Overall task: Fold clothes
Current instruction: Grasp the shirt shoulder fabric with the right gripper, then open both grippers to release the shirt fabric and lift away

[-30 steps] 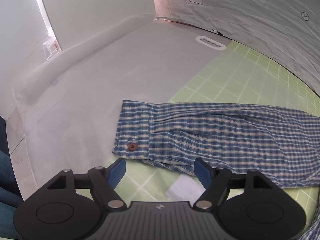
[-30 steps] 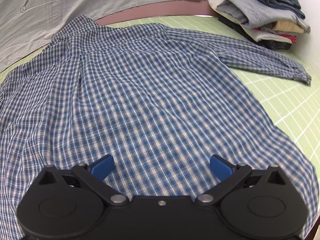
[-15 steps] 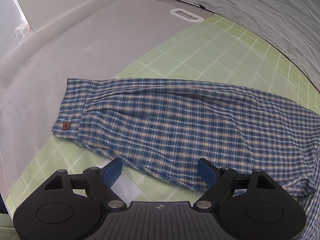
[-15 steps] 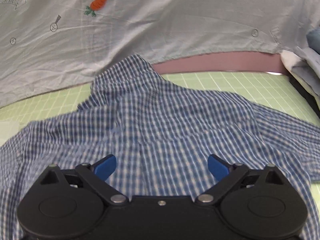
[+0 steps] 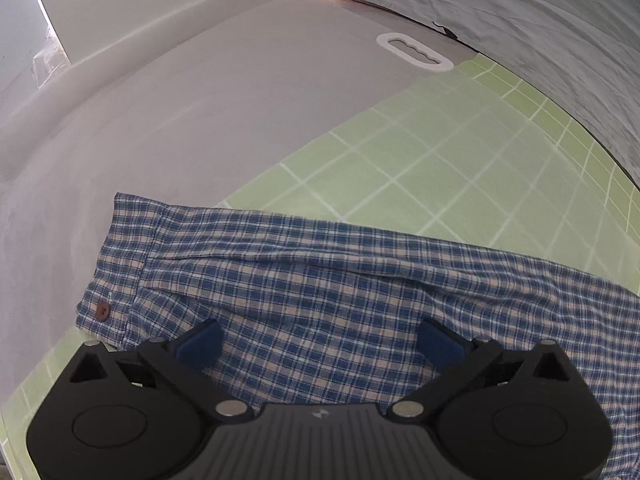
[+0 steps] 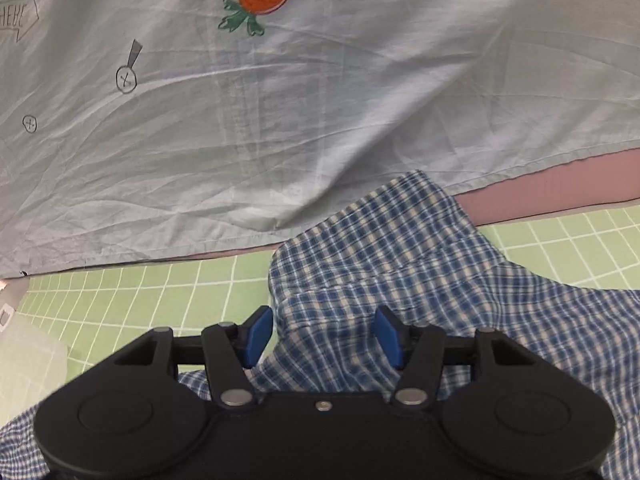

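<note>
Left claw [image 5: 318, 340] spread over plaid sleeve [image 5: 320, 280], right claw [image 6: 322, 334] straddling collar [image 6: 384, 240]

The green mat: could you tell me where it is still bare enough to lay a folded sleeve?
Bare mat lies beyond the sleeve, up to the grey board and sheet. A smaller patch lies left of the collar, below the carrot sheet. Under both tongs, shirt covers everything.
</note>
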`<act>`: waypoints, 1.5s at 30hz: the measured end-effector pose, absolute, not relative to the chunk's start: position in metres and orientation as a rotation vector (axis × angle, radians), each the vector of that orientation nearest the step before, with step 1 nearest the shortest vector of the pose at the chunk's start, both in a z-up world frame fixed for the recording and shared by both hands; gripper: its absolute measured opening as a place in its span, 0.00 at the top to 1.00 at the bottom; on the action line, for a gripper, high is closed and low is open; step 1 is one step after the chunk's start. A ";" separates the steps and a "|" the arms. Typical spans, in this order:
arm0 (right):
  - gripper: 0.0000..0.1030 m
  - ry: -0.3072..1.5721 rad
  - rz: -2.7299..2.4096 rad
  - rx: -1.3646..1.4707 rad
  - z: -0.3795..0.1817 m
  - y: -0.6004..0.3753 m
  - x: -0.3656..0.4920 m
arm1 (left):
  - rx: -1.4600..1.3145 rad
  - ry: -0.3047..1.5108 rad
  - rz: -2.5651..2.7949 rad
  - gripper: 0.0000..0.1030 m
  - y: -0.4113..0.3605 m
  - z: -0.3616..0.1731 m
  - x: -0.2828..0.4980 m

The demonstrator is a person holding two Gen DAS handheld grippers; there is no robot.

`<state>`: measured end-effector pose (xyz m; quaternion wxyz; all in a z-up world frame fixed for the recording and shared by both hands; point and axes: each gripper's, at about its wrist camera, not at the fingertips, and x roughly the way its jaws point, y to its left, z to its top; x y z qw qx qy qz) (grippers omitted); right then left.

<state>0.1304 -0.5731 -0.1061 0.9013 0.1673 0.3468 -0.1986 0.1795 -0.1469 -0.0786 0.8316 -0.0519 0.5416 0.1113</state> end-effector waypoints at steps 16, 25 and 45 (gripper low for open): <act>0.95 0.726 -0.436 0.237 -0.111 -0.611 0.195 | -0.092 1.092 0.186 0.00 -0.147 -0.082 0.186; 0.19 0.665 -0.509 0.193 -0.088 -0.601 0.155 | -0.098 1.107 0.196 0.00 -0.145 -0.081 0.185; 0.07 0.892 -0.687 0.342 -0.129 -0.495 -0.120 | -0.089 1.098 0.161 0.00 -0.094 -0.055 0.112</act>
